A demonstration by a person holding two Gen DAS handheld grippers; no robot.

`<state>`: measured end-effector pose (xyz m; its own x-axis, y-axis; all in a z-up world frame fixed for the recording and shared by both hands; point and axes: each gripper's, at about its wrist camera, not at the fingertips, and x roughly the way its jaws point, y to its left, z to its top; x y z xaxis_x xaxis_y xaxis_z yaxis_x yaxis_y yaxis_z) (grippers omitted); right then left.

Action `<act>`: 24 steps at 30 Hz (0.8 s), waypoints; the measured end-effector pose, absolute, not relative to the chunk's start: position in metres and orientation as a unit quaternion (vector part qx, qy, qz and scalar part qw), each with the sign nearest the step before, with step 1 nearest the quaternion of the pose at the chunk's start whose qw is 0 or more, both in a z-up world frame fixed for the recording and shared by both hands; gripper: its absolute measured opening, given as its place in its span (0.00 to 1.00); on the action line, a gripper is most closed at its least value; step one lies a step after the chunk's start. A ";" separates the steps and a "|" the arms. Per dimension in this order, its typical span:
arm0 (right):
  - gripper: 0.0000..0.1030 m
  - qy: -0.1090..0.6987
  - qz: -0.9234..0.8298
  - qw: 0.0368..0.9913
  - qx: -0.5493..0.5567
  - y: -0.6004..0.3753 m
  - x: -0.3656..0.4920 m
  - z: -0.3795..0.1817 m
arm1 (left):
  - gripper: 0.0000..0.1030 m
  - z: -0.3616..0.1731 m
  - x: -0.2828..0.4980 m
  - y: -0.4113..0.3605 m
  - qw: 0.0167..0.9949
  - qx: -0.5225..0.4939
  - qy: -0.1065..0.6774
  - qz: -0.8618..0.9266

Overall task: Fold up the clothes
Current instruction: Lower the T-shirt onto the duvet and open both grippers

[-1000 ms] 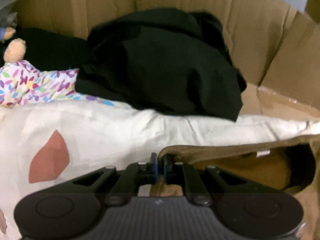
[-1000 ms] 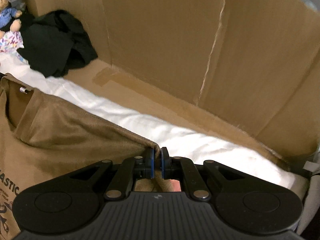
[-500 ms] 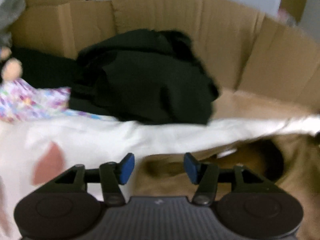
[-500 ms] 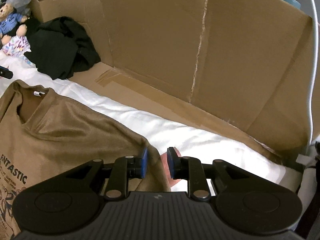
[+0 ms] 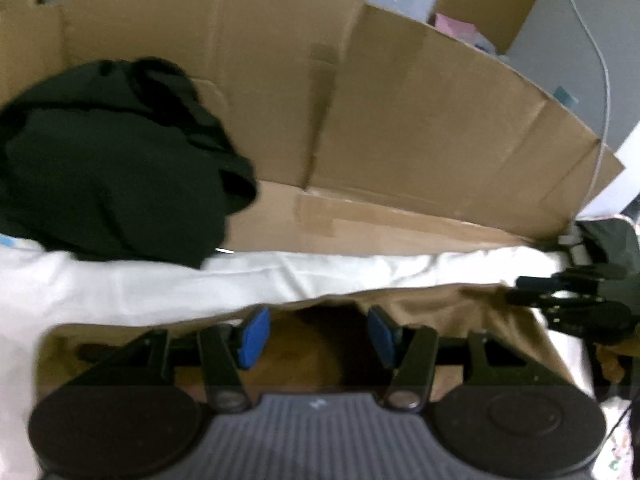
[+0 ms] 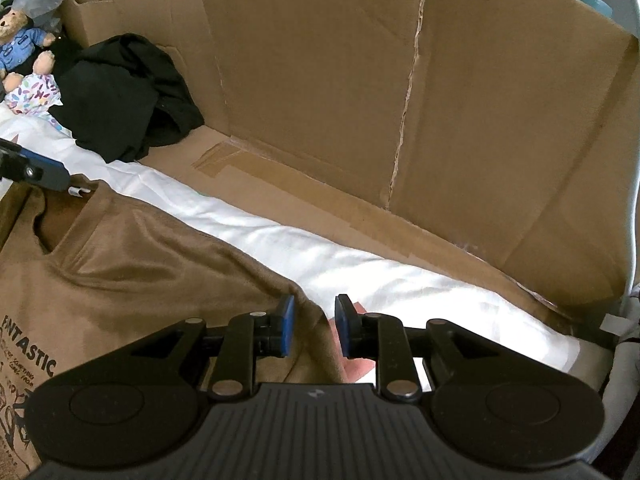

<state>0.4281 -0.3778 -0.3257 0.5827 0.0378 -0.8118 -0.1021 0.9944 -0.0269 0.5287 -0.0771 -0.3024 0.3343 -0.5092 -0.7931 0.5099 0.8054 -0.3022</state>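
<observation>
Both claws stand open over a brown T-shirt

A brown T-shirt [image 6: 132, 256], printed with black lettering, lies spread on a white sheet [image 6: 320, 256] in front of a cardboard wall [image 6: 480, 128]. The left claw [image 5: 316, 336] hangs over the shirt's neckline, its blue pads [image 5: 256, 336] set well apart and gripping nothing. The right claw [image 6: 314, 326] hovers at the shirt's shoulder edge, its pads parted by a narrower gap; the fabric edge lies in line with that gap below, and neither pad presses on it. A heap of black clothing [image 6: 120, 100] sits at the sheet's far end, against the cardboard. Beside it are a teddy bear in a blue shirt [image 6: 18, 40] and a soft toy in a flower-print outfit [image 6: 34, 90].
</observation>
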 end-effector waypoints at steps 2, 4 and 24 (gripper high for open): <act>0.25 0.457 0.041 0.888 -0.036 -0.378 0.429 -0.328 | 0.58 -0.310 0.529 -0.083 0.810 -0.004 0.492 -0.318; 0.25 0.457 0.043 0.888 -0.036 -0.378 0.431 -0.331 | 0.60 -0.318 0.529 -0.089 0.805 0.000 0.498 -0.322; 0.08 0.470 0.023 0.882 -0.020 -0.380 0.452 -0.350 | 0.03 -0.355 0.572 -0.129 0.809 0.035 0.481 -0.336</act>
